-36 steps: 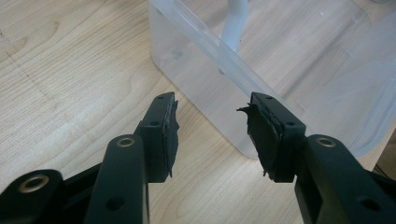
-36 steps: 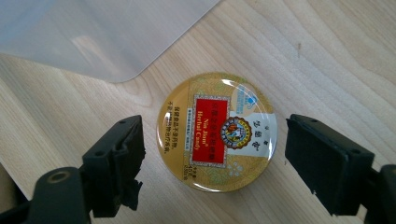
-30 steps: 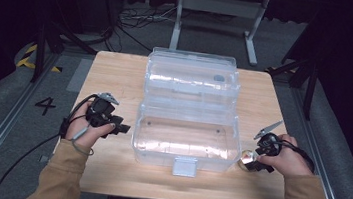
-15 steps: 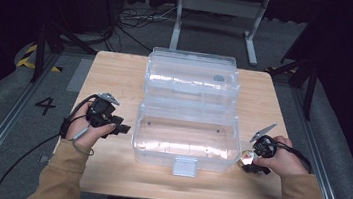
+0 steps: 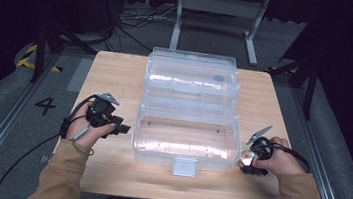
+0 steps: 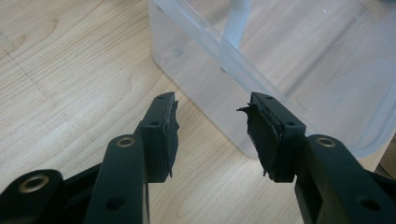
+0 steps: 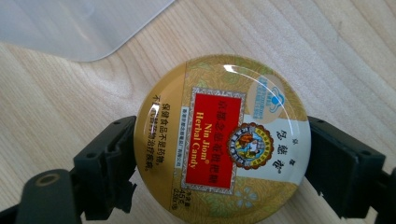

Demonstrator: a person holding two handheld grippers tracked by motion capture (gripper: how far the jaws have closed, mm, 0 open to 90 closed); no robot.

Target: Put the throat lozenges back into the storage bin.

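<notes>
In the high view, your right gripper [image 5: 247, 160] sits at the lower right of the frame, just off the lower right corner of the clear plastic box [image 5: 187, 141], and its jaws are clamped on a round candy tin [image 5: 245, 159]. In the right gripper view the tin [image 7: 222, 140] lies in the centre of the frame, its gold lid with a red label reading "Nin Jiom Herbal Candy" facing the camera, with one black jaw pressed against its left edge and the other against its right edge; a corner of the box [image 7: 79, 23] shows at the upper left, apart from the tin. Your left gripper [image 5: 123, 128] is at the left of the high view, just beside the box's left wall, over the wooden table [image 5: 117, 72]. In the left gripper view its jaws [image 6: 212, 135] stand apart with nothing between them, and the box's near corner [image 6: 210, 70] lies just beyond the tips. The box stands open, its lid [image 5: 192, 76] laid back toward the top of the frame.
</notes>
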